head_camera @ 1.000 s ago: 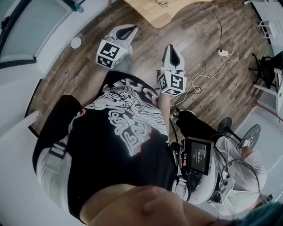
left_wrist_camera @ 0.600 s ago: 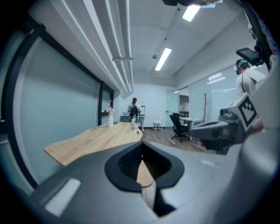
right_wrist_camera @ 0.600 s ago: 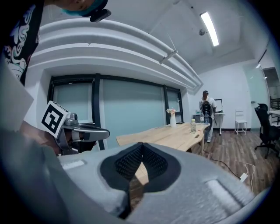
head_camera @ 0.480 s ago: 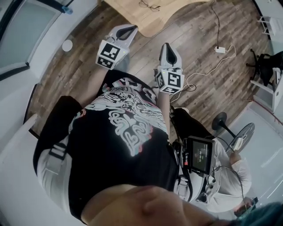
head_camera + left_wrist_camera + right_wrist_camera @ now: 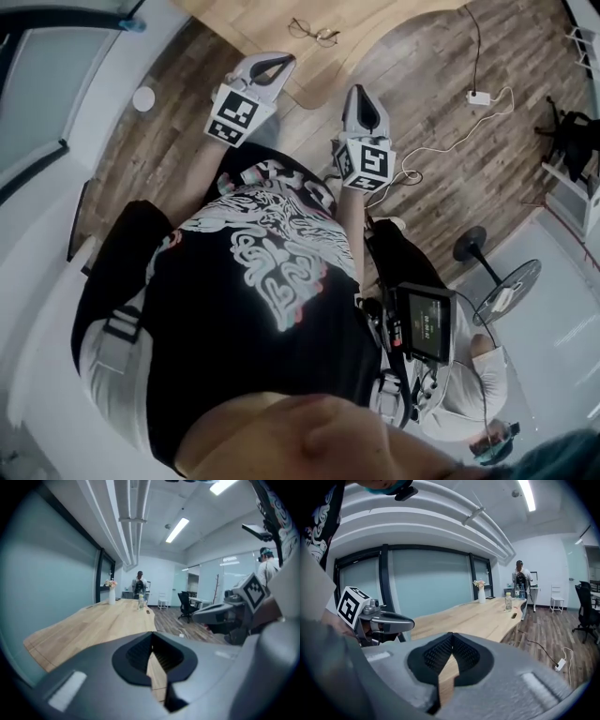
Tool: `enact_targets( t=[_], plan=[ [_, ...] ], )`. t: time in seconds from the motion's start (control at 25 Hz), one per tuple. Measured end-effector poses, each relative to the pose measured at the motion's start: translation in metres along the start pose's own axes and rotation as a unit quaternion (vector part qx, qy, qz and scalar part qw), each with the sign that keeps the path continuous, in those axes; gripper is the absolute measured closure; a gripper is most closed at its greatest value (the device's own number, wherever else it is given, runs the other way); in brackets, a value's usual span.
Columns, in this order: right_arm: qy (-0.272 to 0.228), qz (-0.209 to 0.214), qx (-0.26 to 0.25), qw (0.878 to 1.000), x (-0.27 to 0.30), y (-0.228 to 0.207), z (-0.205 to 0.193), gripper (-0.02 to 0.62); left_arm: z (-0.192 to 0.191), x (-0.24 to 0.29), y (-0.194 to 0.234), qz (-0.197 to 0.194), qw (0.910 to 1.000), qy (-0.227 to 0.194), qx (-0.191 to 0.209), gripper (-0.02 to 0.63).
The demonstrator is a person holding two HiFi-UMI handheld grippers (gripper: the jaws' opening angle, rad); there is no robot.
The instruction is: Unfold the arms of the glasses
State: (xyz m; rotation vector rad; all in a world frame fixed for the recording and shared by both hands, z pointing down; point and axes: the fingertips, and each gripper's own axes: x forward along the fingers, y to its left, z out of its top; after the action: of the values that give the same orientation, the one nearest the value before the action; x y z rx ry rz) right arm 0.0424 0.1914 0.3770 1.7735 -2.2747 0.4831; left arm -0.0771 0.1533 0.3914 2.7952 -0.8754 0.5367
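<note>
The left gripper, jaws together on nothing, hangs just short of the worktop. Over the last second the worktop has slid further into the head view, so the glasses lying on it now show whole. The right gripper, jaws likewise closed and empty, is also off the worktop. I judge this an approach, with unfolding not yet begun.

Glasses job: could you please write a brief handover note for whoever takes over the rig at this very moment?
Left gripper: jaws together, nothing between them.
Right gripper: jaws together, nothing between them.
Glasses: on the wooden table, ahead of both grippers, touched by neither; too small to tell whether the arms are folded.
Done: nothing visible.
Left: reach the glasses and unfold both arms.
</note>
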Motion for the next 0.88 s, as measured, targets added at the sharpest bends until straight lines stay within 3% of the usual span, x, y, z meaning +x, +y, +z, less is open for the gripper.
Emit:
enact_targets(
  t=[0.32,0.64,0.88],
  plan=[
    [0.025,-0.005,-0.004,1.0,0.065,-0.015,0.004,0.595,-0.012,0.045,0.048,-0.028,0.9992,0.029,-0.007,0.617],
    [0.073,-0.008,-0.039,0.997,0.09,-0.026,-0.016,0.595,-0.02,0.075,0.059,-0.049,0.9977,0.045,-0.008,0.617],
    [0.104,0.006,-0.077,0.992,0.113,-0.039,-0.03,0.595,-0.024,0.099,0.071,-0.052,0.9963,0.067,0.015,0.617]
  ],
)
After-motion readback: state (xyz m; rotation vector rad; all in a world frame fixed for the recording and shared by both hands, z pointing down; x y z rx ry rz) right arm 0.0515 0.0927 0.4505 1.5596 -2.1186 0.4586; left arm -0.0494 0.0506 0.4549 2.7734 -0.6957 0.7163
